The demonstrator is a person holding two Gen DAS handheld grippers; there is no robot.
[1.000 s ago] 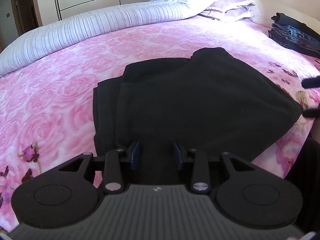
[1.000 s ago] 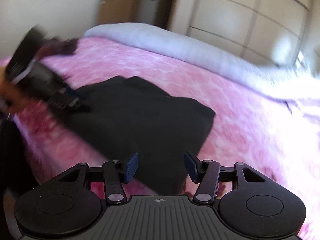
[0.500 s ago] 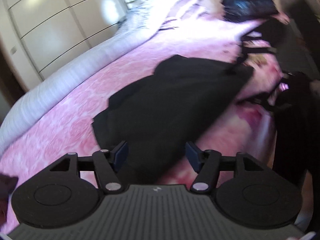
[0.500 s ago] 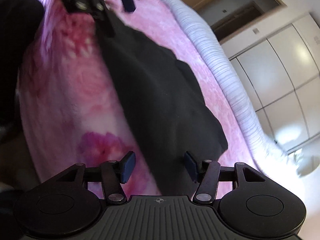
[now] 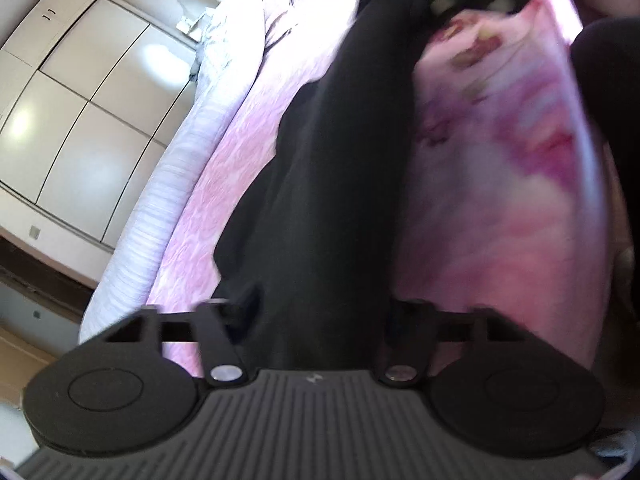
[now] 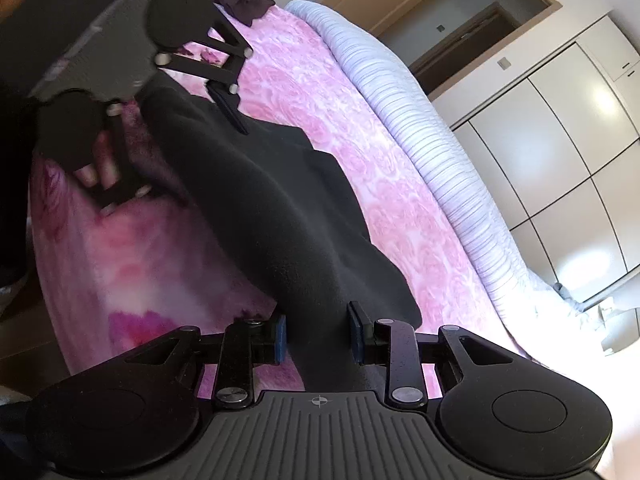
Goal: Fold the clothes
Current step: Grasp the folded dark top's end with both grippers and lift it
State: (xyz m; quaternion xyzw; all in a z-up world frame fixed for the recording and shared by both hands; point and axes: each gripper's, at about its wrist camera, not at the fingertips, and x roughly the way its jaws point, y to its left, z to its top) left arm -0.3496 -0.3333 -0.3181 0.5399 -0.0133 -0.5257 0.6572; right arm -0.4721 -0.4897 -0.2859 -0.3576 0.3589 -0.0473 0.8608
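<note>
Folded black garment [image 6: 280, 216] lying on a bed near its front edge, on a pink rose-patterned bedspread [image 6: 400, 208]. Both views are rolled strongly to one side.

Right gripper [image 6: 318, 338]: the fingers [image 6: 280, 338] — blue-padded — stand either side of one end of the garment, the cloth passing between them. They have just been closing; whether the pads press the cloth cannot be told, though they lie at its edges.

Left gripper [image 5: 320, 312]: blurred in its own view, the fingers [image 5: 248, 300] straddling the opposite end of the garment and just closed further. The right wrist view shows it from outside [image 6: 188, 136], one finger lying on the cloth's upper edge, the other low beside the bed's edge. Contact on both sides cannot be confirmed.

Background — a pale striped duvet [image 6: 440, 152] rolled along the far side of the bed, white wardrobe doors [image 6: 580, 128] behind it, and a wooden door frame [image 6: 460, 4].
</note>
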